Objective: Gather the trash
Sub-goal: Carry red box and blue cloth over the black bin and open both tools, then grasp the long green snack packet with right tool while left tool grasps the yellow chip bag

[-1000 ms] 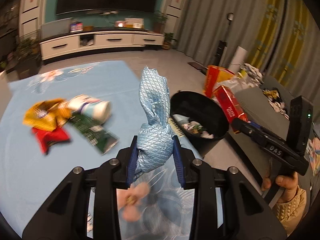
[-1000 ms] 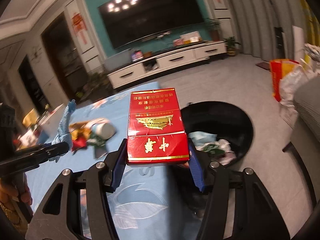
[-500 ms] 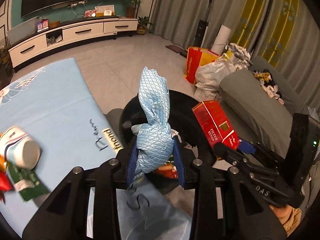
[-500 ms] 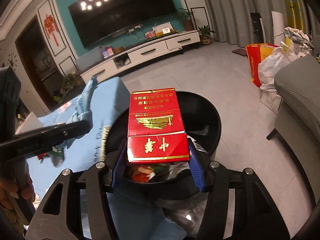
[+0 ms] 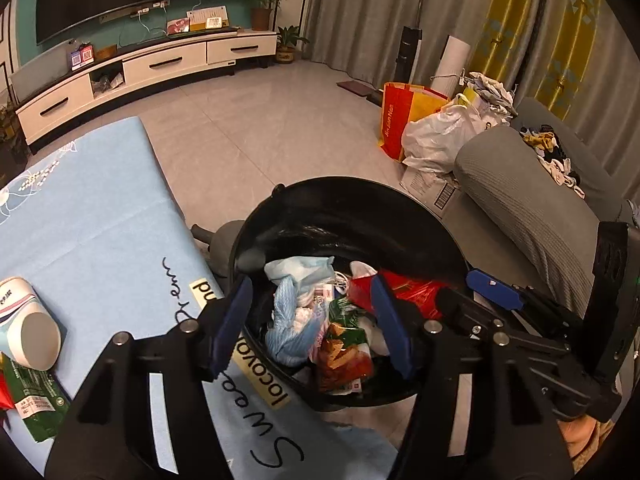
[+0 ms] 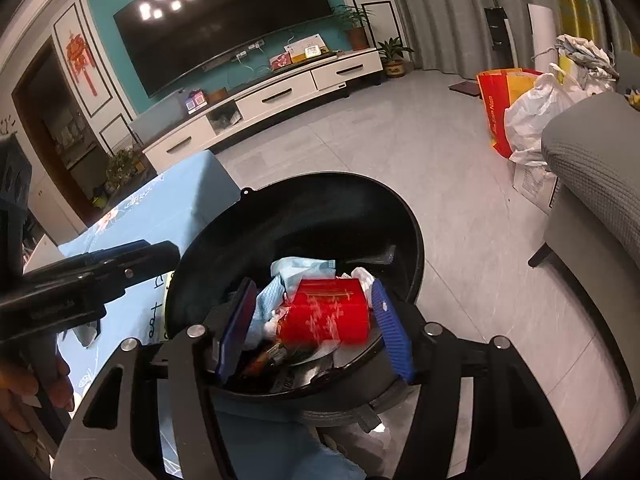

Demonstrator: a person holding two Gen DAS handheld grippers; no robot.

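Observation:
A black round bin stands on the floor beside the blue-covered table. My left gripper is open above the bin. The blue wrapper lies inside among other trash. My right gripper is open above the bin. The red carton, blurred, sits in the bin below the blue pads; it also shows in the left wrist view. On the table's left edge remain a white cup and a green wrapper.
A grey sofa stands to the right of the bin, with a white plastic bag and a red and yellow bag beyond it. A white TV cabinet lines the far wall.
Both grippers moved from the table to over the bin and opened. The blue wrapper and the red carton left the jaws and now lie in the bin.

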